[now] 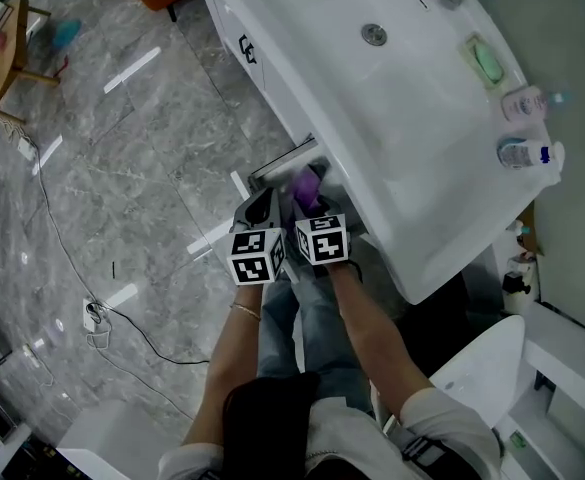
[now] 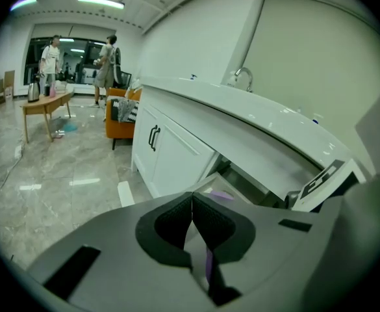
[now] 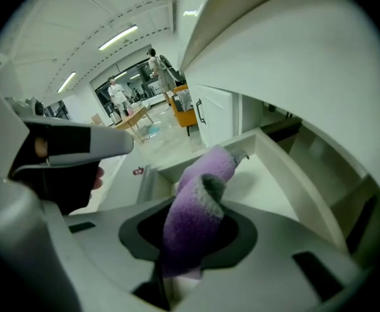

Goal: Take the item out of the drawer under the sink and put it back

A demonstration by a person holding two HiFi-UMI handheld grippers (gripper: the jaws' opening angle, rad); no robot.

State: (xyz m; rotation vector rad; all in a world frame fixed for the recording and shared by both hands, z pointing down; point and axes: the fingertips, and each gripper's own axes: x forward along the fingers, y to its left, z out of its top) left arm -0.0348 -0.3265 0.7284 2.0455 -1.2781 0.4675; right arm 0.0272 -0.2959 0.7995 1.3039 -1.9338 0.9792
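Observation:
Under the white sink (image 1: 302, 78) a drawer (image 1: 280, 164) stands pulled out. A fuzzy purple item with a grey band (image 3: 199, 207) is clamped in my right gripper (image 3: 177, 265) and hangs over the pale drawer floor (image 3: 267, 187). In the head view the purple item (image 1: 305, 186) shows just ahead of the right gripper (image 1: 310, 208), above the drawer. My left gripper (image 1: 262, 210) is right beside it on the left, over the drawer's front edge. Its pads (image 2: 177, 223) meet with nothing between them, and the drawer (image 2: 223, 188) lies beyond them.
On the sink's rim are a soap dish (image 1: 487, 60) and bottles (image 1: 524, 152). A toilet (image 1: 487, 368) stands at the right. White cabinet doors (image 2: 167, 151) adjoin the drawer. A cable (image 1: 122, 318) runs over the marble floor. Far off stand an orange chair (image 2: 120, 119), a table (image 2: 43, 103) and people.

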